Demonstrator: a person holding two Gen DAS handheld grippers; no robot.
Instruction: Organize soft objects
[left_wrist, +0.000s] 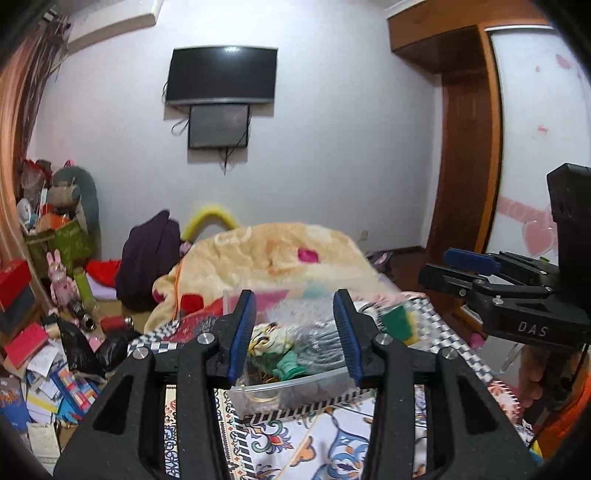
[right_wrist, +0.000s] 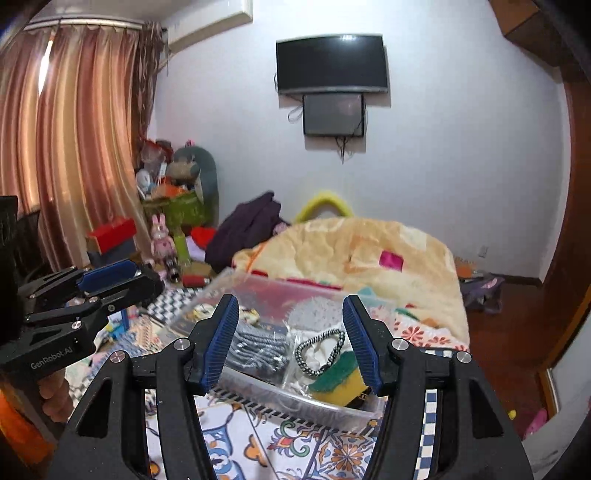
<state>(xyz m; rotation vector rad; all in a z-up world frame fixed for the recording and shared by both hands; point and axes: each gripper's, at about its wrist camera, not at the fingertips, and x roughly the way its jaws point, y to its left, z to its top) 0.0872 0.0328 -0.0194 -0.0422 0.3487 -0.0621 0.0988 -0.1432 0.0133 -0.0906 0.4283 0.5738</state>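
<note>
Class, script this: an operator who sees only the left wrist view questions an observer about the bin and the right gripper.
Operator: What lies at the right end of the bin? My view blurs there.
Observer: A chain bracelet in a clear bag, next to the sponge.
Operator: I see the right gripper only side-on. Is it open?
Observer: Yes. In the right wrist view its fingers stand wide apart, above the bin, with nothing between them.
</note>
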